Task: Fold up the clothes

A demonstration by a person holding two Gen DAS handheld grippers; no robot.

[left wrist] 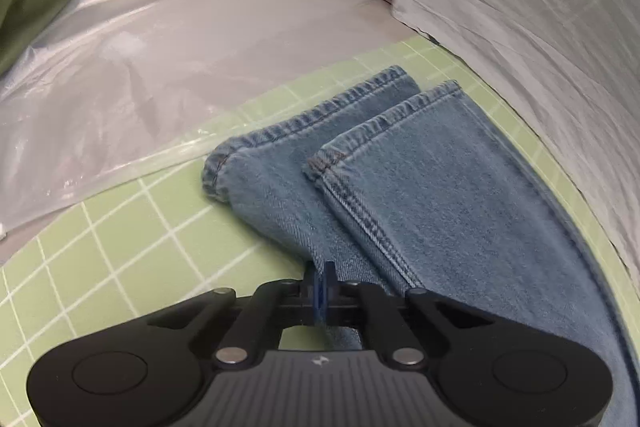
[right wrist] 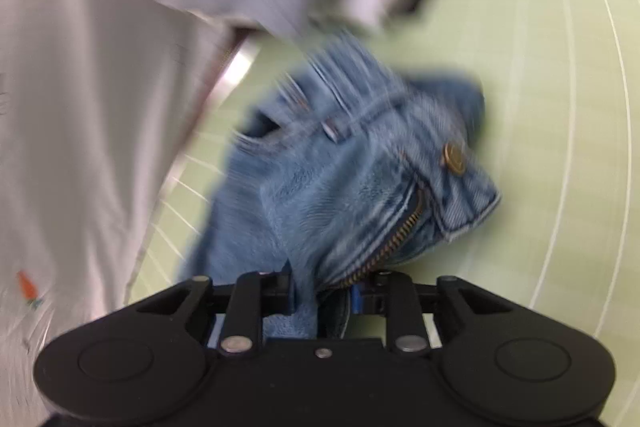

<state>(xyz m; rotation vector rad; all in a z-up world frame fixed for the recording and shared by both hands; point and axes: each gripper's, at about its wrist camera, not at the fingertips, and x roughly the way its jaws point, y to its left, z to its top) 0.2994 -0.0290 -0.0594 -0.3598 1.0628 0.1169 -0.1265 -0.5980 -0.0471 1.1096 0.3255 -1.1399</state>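
The left gripper (left wrist: 320, 281) was clamped on the edge of the jeans (left wrist: 400, 187), whose two hemmed legs lay side by side on the green grid mat (left wrist: 120, 227). The right gripper (right wrist: 322, 291) was clamped on the bunched waist beside the open zipper (right wrist: 396, 239) and brass button (right wrist: 454, 157). A white cloth (left wrist: 520, 27) lay just beside the jeans, and clear plastic (left wrist: 120, 67) lay beyond them.

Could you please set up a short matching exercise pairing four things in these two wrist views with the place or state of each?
Things:
1. left gripper
2. right gripper
3. brass button
4. clear plastic bag

States:
A. on the waistband flap above the open zipper
B. shut on a leg edge of the jeans
C. lying left of the leg hems
D. shut on denim near the fly

Pairs: 1-B, 2-D, 3-A, 4-C
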